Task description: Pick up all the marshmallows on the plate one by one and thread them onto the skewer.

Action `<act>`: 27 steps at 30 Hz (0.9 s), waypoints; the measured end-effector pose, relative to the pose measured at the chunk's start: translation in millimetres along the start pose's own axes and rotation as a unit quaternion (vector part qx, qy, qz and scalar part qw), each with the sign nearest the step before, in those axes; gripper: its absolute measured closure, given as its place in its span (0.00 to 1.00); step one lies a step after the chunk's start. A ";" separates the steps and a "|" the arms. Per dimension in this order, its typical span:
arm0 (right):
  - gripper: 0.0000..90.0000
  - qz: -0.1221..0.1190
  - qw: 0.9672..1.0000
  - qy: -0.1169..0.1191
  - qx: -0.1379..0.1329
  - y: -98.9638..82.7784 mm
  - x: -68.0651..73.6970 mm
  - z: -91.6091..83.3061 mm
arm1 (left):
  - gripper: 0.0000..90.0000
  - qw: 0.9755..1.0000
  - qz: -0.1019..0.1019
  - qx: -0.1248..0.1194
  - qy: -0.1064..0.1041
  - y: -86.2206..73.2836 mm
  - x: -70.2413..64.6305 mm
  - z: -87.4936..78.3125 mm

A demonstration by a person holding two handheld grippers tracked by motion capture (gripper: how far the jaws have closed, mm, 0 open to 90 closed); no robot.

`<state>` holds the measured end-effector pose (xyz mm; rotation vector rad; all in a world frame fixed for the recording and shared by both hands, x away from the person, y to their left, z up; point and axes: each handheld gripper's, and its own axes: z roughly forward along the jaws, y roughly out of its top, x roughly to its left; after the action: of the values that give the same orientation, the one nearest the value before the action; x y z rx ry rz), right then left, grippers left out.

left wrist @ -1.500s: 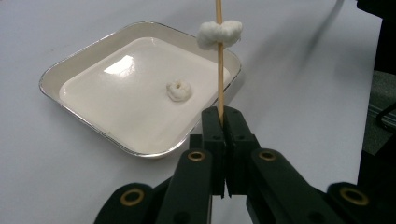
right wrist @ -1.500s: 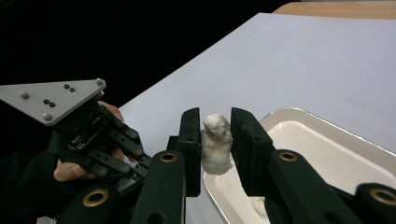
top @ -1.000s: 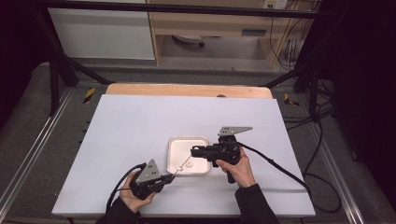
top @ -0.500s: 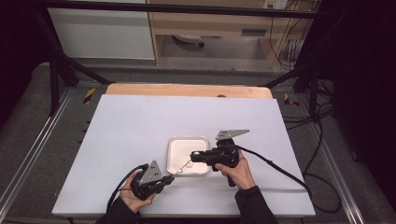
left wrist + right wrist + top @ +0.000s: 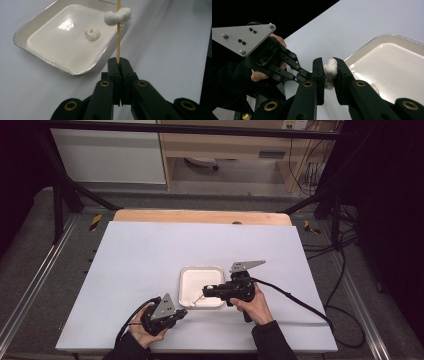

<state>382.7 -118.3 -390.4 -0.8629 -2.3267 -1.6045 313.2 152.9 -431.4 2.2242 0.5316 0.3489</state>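
My left gripper (image 5: 119, 61) is shut on a thin wooden skewer (image 5: 118, 37) that points up and away from it. A white puffy piece (image 5: 117, 15) is threaded on the skewer above the edge of a white metal-rimmed tray (image 5: 22, 43). Another white piece (image 5: 92, 33) lies inside the tray. My right gripper (image 5: 329, 63) is shut on a white puffy piece (image 5: 330, 71) just past the left gripper's (image 5: 274, 62) tips; I cannot tell whether that piece sits on the skewer. In the high view the left gripper (image 5: 181, 313) and right gripper (image 5: 206, 291) meet at the tray's (image 5: 201, 270) near edge.
The tray sits near the front middle of a white table (image 5: 150, 255) with a wooden strip (image 5: 200, 216) along its far edge. The right gripper's black cable (image 5: 300, 302) trails over the table to the right. Metal frame rails flank both sides.
My right gripper has come down and slightly left, toward the skewer tip and the tray's near edge. The left gripper has stayed put.
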 end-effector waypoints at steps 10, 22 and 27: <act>0.90 0.007 1.000 0.009 -0.007 -5.3 -0.1 1.6 | 0.99 1.000 0.002 0.002 -0.002 -0.4 -2.2 2.0; 0.91 0.010 1.000 0.013 -0.011 -9.5 -0.7 4.1 | 0.99 1.000 0.002 0.002 -0.004 -0.6 -4.7 2.4; 0.91 0.010 1.000 0.017 -0.016 -11.2 -0.7 4.5 | 0.99 1.000 -0.002 -0.002 -0.007 -0.6 -6.0 2.9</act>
<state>377.8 -117.3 -401.4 -0.8567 -2.2668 -1.6403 309.0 148.5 -434.1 2.2206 0.5272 0.3326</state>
